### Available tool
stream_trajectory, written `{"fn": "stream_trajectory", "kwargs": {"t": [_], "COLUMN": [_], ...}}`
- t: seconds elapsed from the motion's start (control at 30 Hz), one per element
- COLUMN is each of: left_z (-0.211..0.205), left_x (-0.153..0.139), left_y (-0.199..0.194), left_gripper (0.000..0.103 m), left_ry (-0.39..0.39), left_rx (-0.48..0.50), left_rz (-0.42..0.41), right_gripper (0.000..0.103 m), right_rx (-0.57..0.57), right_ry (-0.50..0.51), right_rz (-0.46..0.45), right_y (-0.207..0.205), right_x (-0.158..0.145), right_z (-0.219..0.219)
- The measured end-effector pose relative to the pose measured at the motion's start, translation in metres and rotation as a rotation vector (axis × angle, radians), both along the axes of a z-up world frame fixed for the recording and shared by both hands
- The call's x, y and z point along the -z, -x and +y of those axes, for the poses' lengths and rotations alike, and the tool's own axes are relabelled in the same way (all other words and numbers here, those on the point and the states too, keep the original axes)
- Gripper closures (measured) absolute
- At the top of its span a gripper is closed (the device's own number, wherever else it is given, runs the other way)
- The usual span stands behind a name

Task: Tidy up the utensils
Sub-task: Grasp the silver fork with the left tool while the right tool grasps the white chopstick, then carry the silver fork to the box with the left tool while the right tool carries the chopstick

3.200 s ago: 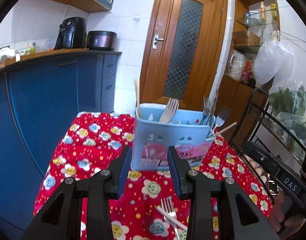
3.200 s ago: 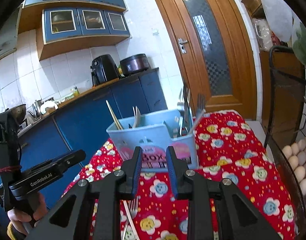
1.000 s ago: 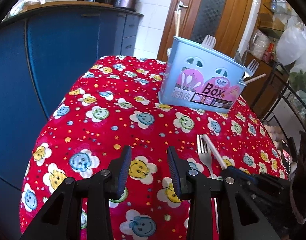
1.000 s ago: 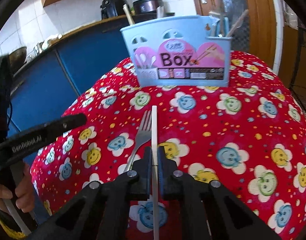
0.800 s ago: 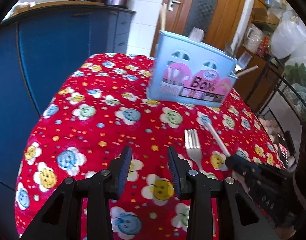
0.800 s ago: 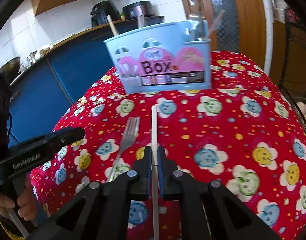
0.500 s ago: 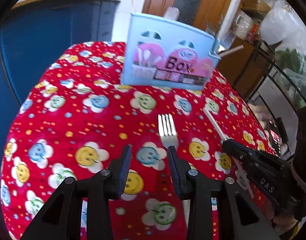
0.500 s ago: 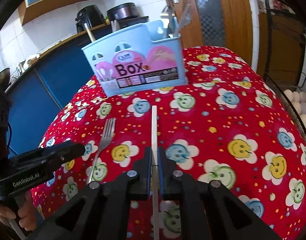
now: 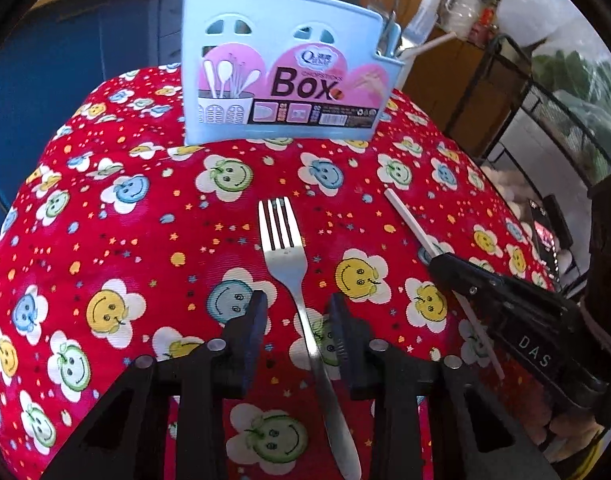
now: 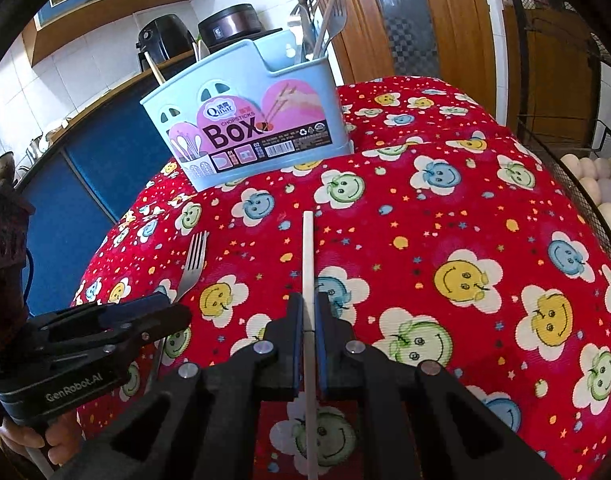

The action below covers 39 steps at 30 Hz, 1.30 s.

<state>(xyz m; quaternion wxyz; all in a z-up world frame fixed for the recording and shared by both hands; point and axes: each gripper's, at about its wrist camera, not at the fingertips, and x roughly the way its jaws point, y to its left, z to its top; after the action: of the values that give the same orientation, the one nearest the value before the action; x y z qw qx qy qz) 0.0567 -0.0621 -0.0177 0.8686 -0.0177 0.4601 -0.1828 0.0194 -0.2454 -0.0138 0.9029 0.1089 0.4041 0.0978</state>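
A light blue utensil box labelled "Box" stands at the far side of the table, with forks and chopsticks in it. A metal fork lies on the red cloth, tines toward the box. My left gripper is open, its fingers on either side of the fork's neck, low over the cloth. My right gripper is shut on a white chopstick, which points toward the box. The right gripper also shows in the left wrist view.
The table has a red smiley-flower cloth. Blue cabinets stand to the left. A black wire rack with eggs stands at the right edge. A wooden door is behind.
My left gripper has moved right and down, so the fork now lies between its open fingers. My right gripper, holding the chopstick, has turned slightly so the box sits further left.
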Motion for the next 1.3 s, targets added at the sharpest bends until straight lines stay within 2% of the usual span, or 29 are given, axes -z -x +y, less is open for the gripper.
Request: {"fn": "stream_trajectory", "kwargs": {"t": [0.1, 0.23, 0.4, 0.53, 0.87, 1.0, 1.07, 1.17, 1.3], "left_z": [-0.006, -0.014, -0.016, -0.012, 0.008, 0.017, 0.023, 0.030, 0.040], "left_x": [0.002, 0.002, 0.002, 0.001, -0.003, -0.014, -0.022, -0.037, -0.052], "left_y": [-0.003, -0.008, -0.017, -0.023, -0.026, -0.023, -0.020, -0.013, -0.006], "left_gripper": [0.073, 0.080, 0.091, 0.096, 0.097, 0.097, 0.097, 0.097, 0.097], "left_ry": [-0.039, -0.096, -0.107, -0.079, 0.052, 0.104, 0.131, 0.164, 0.198], "left_rx": [0.021, 0.063, 0.083, 0.074, 0.036, 0.022, 0.010, -0.002, -0.015], "left_rz": [0.003, 0.002, 0.012, 0.030, 0.051, 0.010, -0.026, -0.084, -0.152], "right_gripper": [0.095, 0.095, 0.095, 0.094, 0.088, 0.089, 0.094, 0.094, 0.094], "right_rx": [-0.003, -0.019, -0.051, -0.078, -0.164, -0.166, -0.156, -0.152, -0.145], "right_ry": [-0.004, 0.000, 0.012, 0.024, 0.051, 0.034, 0.033, 0.024, -0.038], "right_rz": [0.007, 0.027, 0.071, 0.122, 0.282, 0.322, 0.326, 0.308, 0.265], "right_y": [-0.001, -0.005, -0.014, -0.025, -0.058, -0.068, -0.069, -0.064, -0.054], "right_x": [0.001, 0.001, -0.002, -0.004, -0.006, -0.006, -0.006, -0.008, -0.015], "right_z": [0.000, 0.001, 0.002, 0.004, 0.012, 0.012, 0.011, 0.011, 0.009]}}
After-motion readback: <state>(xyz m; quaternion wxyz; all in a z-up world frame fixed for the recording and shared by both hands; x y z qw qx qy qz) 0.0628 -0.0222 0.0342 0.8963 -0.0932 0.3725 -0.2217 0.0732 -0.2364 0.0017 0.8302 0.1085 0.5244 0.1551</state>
